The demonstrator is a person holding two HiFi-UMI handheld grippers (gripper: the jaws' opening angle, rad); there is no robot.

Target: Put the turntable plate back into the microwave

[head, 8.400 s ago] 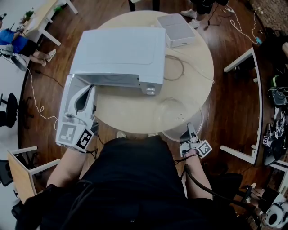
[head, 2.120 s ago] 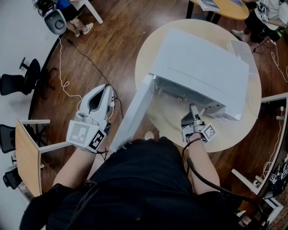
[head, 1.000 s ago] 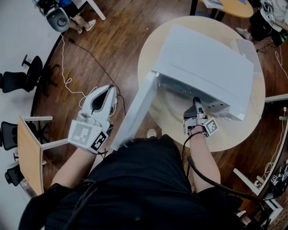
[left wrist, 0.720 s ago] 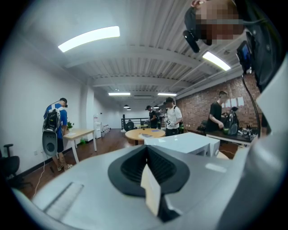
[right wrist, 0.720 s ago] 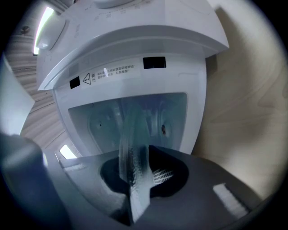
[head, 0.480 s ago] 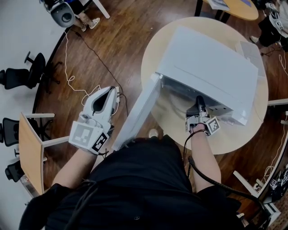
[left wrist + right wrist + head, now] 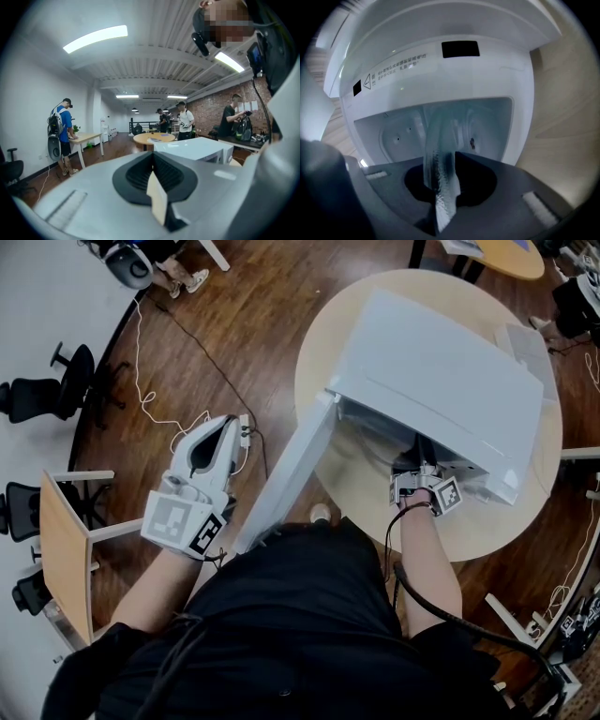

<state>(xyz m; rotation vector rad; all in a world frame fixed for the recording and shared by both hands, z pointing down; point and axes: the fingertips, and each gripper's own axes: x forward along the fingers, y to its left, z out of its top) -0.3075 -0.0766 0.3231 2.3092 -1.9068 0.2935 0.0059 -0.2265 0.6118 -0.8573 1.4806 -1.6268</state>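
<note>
The white microwave (image 7: 441, 381) stands on the round wooden table (image 7: 487, 526) with its door (image 7: 286, 474) swung wide to the left. My right gripper (image 7: 420, 457) reaches into the front opening, shut on the clear glass turntable plate (image 7: 438, 154). In the right gripper view the plate's rim stands on edge between the jaws, and the white cavity (image 7: 487, 122) lies just ahead. The plate is hidden under the microwave's top in the head view. My left gripper (image 7: 228, 426) hovers over the floor, left of the door, shut with nothing in it.
A small white box (image 7: 525, 338) sits behind the microwave on the table. Cables trail across the wood floor (image 7: 187, 362). A wooden desk (image 7: 61, 559) and black chairs (image 7: 37, 395) stand at the left. Several people stand in the room in the left gripper view.
My right gripper has pushed forward with the plate, from in front of the opening to inside it. The left gripper has stayed beside the open door.
</note>
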